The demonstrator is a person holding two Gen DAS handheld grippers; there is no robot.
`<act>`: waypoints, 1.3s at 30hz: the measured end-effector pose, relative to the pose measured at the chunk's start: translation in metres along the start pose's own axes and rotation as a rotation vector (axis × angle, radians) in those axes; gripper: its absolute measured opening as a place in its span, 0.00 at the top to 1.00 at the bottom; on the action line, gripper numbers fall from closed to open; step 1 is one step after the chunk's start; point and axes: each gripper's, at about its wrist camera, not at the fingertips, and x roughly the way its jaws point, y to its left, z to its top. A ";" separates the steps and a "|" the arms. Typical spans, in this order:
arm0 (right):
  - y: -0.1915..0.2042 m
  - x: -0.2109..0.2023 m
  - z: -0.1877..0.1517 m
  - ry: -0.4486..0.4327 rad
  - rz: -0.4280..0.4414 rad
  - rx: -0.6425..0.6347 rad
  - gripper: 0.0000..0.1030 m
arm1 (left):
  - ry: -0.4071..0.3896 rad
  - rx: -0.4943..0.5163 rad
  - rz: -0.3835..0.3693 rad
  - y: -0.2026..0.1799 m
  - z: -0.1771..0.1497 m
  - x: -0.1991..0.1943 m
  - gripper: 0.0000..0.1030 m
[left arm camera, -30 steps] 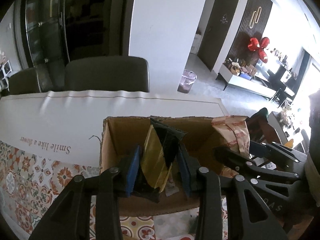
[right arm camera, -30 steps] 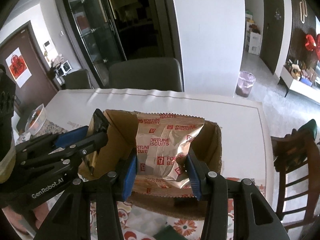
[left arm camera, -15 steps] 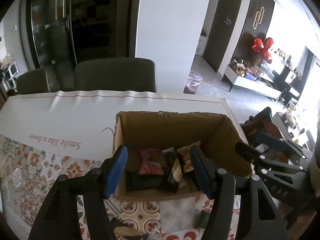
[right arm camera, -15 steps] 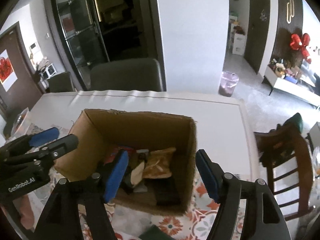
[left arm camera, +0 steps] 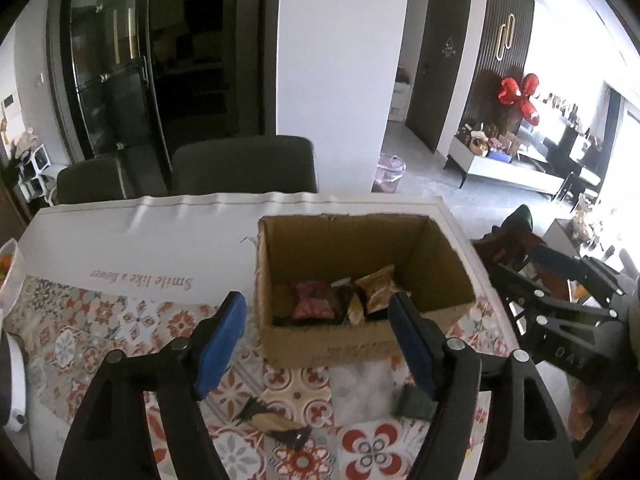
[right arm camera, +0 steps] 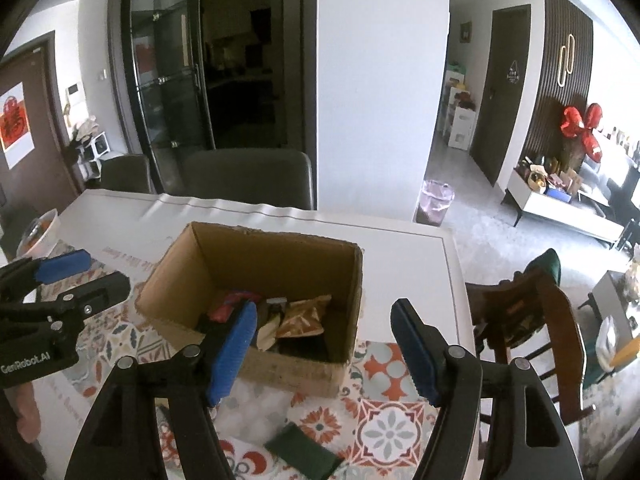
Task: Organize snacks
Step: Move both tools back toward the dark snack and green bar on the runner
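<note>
An open cardboard box (left arm camera: pixel 444 248) (right arm camera: pixel 176 276) stands on the table and holds several snack packets, among them a pink one (left arm camera: pixel 312 304) and a tan one (left arm camera: pixel 378 286) (right arm camera: pixel 304 316). My left gripper (left arm camera: pixel 320 344) is open and empty, in front of and above the box. My right gripper (right arm camera: pixel 324 352) is open and empty, near the box's front right corner. A dark green packet (right arm camera: pixel 300 454) (left arm camera: pixel 412 402) and a brown-black packet (left arm camera: pixel 276 426) lie on the patterned cloth in front of the box.
The table carries a patterned tile cloth (left arm camera: pixel 100 332) and a white sheet with lettering (left arm camera: pixel 160 240). Grey chairs (left arm camera: pixel 244 164) stand behind the table, a wooden chair (right arm camera: pixel 532 320) at its right. A bowl (right arm camera: pixel 40 228) sits at the far left edge.
Both grippers let go of their packets, the gold-black one and the biscuit bag, which dropped into the box. Both jaws opened wide and pulled back and up from the box.
</note>
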 end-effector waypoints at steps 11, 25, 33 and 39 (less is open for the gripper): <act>0.022 0.007 -0.024 0.111 -0.011 -0.100 0.32 | 0.099 -0.059 0.088 0.021 -0.046 -0.002 0.26; 0.056 0.072 -0.066 0.505 0.056 -0.361 0.32 | 0.320 -0.311 0.136 0.054 -0.099 0.050 0.26; 0.065 0.113 -0.095 0.629 0.042 -0.441 0.32 | 0.421 -0.446 0.194 0.065 -0.125 0.093 0.26; 0.062 0.140 -0.115 0.700 0.033 -0.472 0.32 | 0.480 -0.492 0.232 0.066 -0.139 0.120 0.27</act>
